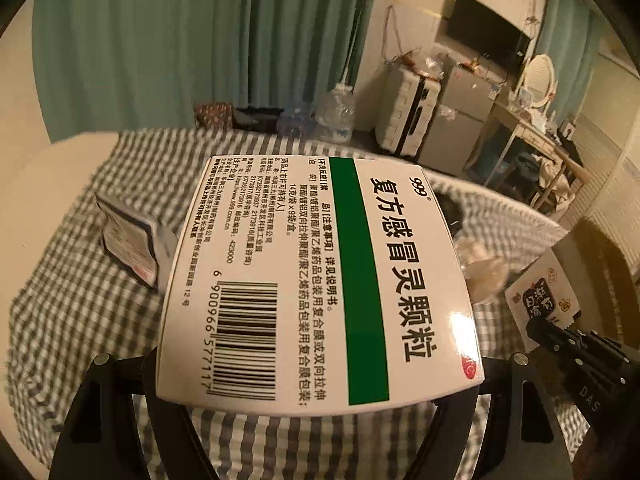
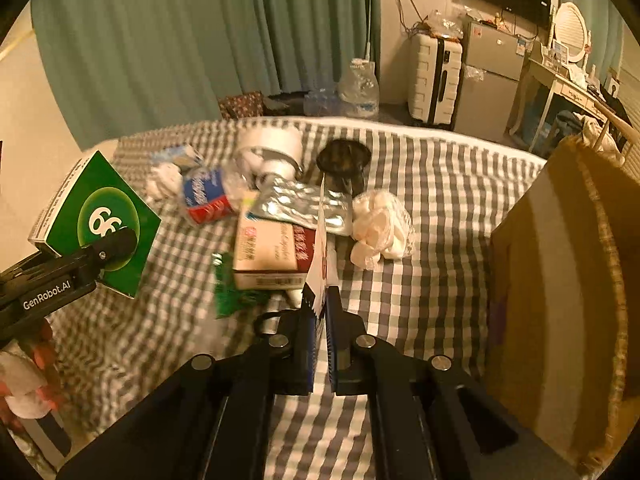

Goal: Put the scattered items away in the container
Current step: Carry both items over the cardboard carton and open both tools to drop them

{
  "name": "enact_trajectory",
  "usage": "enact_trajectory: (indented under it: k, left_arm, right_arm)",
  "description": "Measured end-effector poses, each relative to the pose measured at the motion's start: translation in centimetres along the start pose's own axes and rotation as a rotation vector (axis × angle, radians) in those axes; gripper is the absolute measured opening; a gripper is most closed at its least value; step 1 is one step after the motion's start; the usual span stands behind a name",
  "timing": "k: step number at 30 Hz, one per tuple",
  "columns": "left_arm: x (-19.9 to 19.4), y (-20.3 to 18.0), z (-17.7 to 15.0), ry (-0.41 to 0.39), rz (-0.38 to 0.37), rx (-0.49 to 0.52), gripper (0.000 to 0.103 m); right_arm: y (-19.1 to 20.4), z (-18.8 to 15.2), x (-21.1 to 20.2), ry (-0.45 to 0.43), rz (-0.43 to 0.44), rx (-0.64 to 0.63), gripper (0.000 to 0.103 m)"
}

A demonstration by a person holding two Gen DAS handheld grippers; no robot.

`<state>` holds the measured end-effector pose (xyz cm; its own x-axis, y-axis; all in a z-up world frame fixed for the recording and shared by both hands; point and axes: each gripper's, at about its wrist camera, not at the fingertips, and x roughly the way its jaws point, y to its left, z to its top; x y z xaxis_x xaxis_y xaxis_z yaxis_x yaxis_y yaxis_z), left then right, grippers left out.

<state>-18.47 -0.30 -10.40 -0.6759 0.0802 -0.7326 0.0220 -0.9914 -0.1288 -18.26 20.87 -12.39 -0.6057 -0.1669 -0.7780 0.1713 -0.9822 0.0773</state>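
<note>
My left gripper (image 1: pixel 320 384) is shut on a white and green medicine box (image 1: pixel 316 280) and holds it above the checked bed; the box also shows at the left of the right wrist view (image 2: pixel 100 220). My right gripper (image 2: pixel 322 316) is shut on a thin white sachet (image 2: pixel 320 264), seen edge-on; the same sachet shows at the right of the left wrist view (image 1: pixel 540 296). The wicker container (image 2: pixel 580 280) stands at the right. A pile of scattered items lies ahead: a red and white medicine box (image 2: pixel 272 252), a foil blister pack (image 2: pixel 300 204), a crumpled bottle (image 2: pixel 208 196), a green packet (image 2: pixel 232 292).
A white plastic wad (image 2: pixel 380 228), a black lid (image 2: pixel 344 156) and a white roll (image 2: pixel 276 148) lie on the checked bedspread (image 2: pixel 440 184). A small blue-edged box (image 1: pixel 128 240) lies left. Beyond the bed are a suitcase (image 2: pixel 436 80), a fridge (image 2: pixel 492 80) and a desk.
</note>
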Motion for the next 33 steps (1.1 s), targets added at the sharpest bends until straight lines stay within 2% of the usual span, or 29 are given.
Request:
enact_trajectory:
  k: [10, 16, 20, 23, 26, 33]
  left_arm:
    - [-9.6, -3.1, 2.6, -0.143, -0.061, 0.023, 0.081]
    - [-15.8, -6.8, 4.0, -0.228, -0.152, 0.079, 0.081]
    - [-18.2, -10.0, 4.7, -0.24, -0.198, 0.113, 0.081]
    - [-18.7, -12.0, 5.2, -0.232, -0.231, 0.117, 0.081]
    - [-18.7, -14.7, 5.5, -0.228, -0.234, 0.14, 0.081]
    - [-14.3, -23.7, 4.7, -0.167, -0.292, 0.219, 0.081]
  right_arm:
    - [1.8, 2.3, -11.2, -0.154, 0.017, -0.041, 0.004]
    - [1.2, 3.2, -17.2, -0.222, -0.013, -0.06, 0.004]
    - [0.0, 3.8, -20.5, -0.243, -0.019, -0.057, 0.004]
    - [-1.9, 4.3, -22.2, -0.242, -0.003, -0.034, 0.004]
    - [-4.6, 4.7, -23.8, -0.247, -0.027, -0.01, 0.004]
    - [-12.3, 5.8, -24.2, -0.232, -0.104, 0.05, 0.004]
